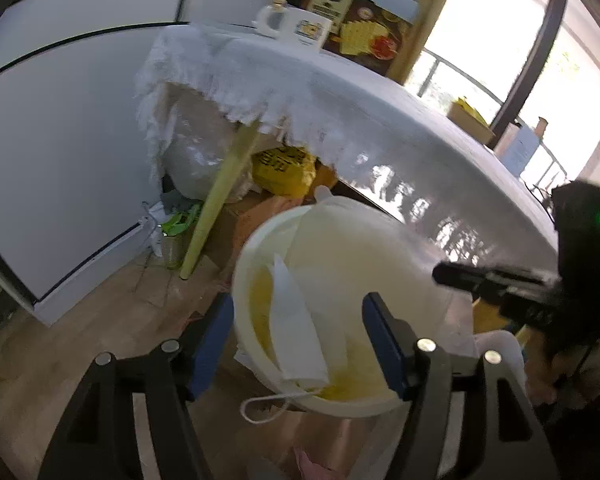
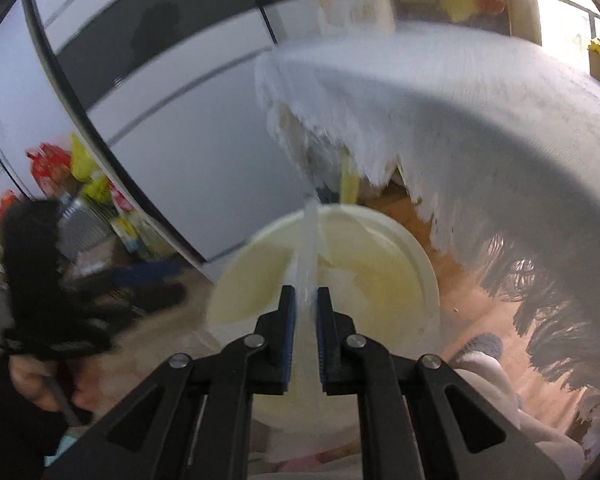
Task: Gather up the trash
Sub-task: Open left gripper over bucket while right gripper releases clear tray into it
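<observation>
Over the cream bucket (image 2: 324, 264), right gripper (image 2: 306, 312) pinches a thin, limp clear plastic strip (image 2: 310, 240), light and slippery; left gripper (image 1: 298, 320) gapes empty above a face mask (image 1: 296, 332).

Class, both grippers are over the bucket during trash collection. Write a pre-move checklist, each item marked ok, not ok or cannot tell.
1. Left gripper open, nothing between its pads: ok.
2. Face mask inside the bucket: ok, though its ear loop hangs over the rim.
3. Right gripper shut on the clear plastic strip: ok.
4. Strip above the bucket opening: ok.
5. Room left in the bucket: ok.
6. More trash on the table: cannot tell.
</observation>
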Demonstrator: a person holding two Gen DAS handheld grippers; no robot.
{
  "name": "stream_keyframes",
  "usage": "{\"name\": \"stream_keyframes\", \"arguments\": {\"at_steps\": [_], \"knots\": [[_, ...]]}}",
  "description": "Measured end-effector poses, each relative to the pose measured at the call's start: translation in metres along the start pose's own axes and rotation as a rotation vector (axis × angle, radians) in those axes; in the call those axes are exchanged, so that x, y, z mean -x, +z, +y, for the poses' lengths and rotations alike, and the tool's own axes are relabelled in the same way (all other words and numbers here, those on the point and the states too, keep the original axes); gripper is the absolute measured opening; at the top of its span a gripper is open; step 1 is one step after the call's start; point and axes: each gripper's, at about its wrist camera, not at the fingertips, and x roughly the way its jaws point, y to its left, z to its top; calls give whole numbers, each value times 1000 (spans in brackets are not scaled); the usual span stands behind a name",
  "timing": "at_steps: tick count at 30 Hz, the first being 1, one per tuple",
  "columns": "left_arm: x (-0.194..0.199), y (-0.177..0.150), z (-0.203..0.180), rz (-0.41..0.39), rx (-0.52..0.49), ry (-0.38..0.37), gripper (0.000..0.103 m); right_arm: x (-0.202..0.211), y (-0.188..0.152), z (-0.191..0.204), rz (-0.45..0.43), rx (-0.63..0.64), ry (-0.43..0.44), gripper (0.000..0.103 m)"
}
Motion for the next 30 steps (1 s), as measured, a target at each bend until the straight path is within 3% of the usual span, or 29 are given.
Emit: {"name": "stream_keyframes", "arguments": {"at_steps": [11,20,30], "knots": [[-1,0,-1,3,-8,6,68,-27,-14,0,96,31,-59,11],[19,0,-17,-29,-63,30,68,-1,-12,5,24,62,-81,29],[43,-1,-47,-62,-129,23,69,41,-24,-1,-29,14,-72,31]]}}
